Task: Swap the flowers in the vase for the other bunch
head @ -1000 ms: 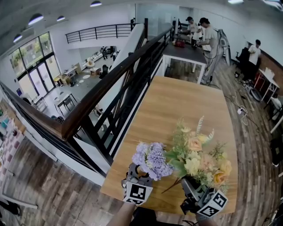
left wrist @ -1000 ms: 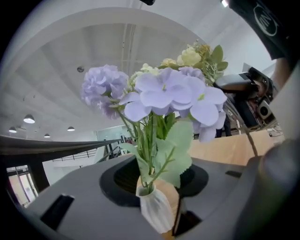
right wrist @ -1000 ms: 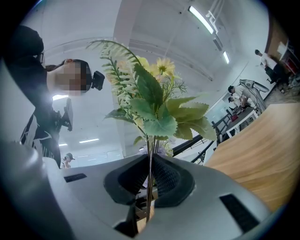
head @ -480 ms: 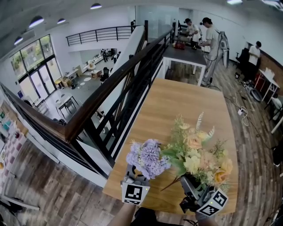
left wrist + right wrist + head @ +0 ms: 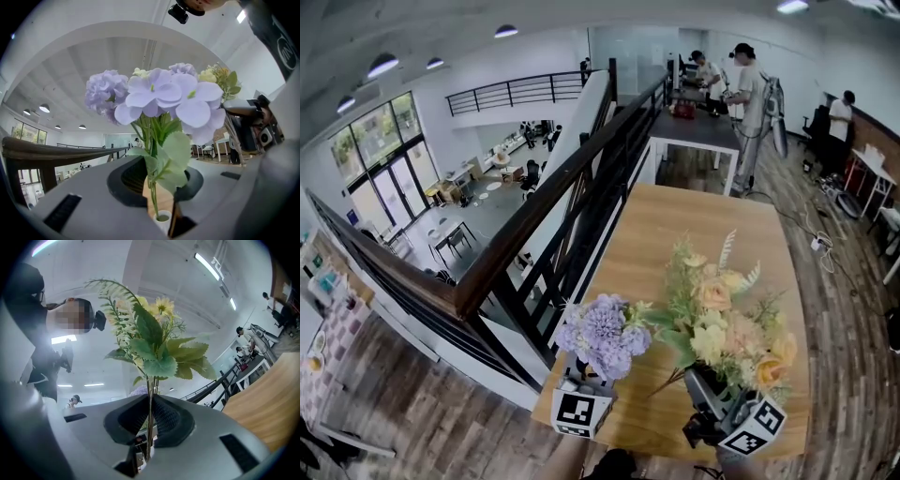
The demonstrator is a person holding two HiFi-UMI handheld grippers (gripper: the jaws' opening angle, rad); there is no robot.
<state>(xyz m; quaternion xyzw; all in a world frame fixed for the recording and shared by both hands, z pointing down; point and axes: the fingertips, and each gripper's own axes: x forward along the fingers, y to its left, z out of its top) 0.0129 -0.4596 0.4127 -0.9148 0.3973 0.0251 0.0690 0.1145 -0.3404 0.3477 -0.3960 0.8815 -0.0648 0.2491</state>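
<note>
Over the near end of the wooden table [image 5: 675, 234], each gripper holds up a bunch. My left gripper [image 5: 581, 373] carries the purple bunch [image 5: 602, 333], whose stem stands in a small white vase [image 5: 162, 218]. Its jaws closed within the last second. They now sit shut round the vase's neck [image 5: 157, 180], with stem and leaves rising between the pads. The purple blooms [image 5: 159, 101] fill that view. My right gripper [image 5: 701, 380] is shut on the thin stems of the yellow and peach bunch [image 5: 722, 323], clamped between its pads [image 5: 149, 420], with leaves and flowers [image 5: 150, 343] above.
A dark railing [image 5: 553, 206] runs along the table's left edge, with a drop to a lower floor beyond it. People work at a grey table [image 5: 694, 117] far behind. Cables lie on the plank floor [image 5: 834, 281] to the right.
Both grippers have risen with their bunches. In the head view the purple bunch and left gripper have drifted left, while the yellow bunch stays at the right.
</note>
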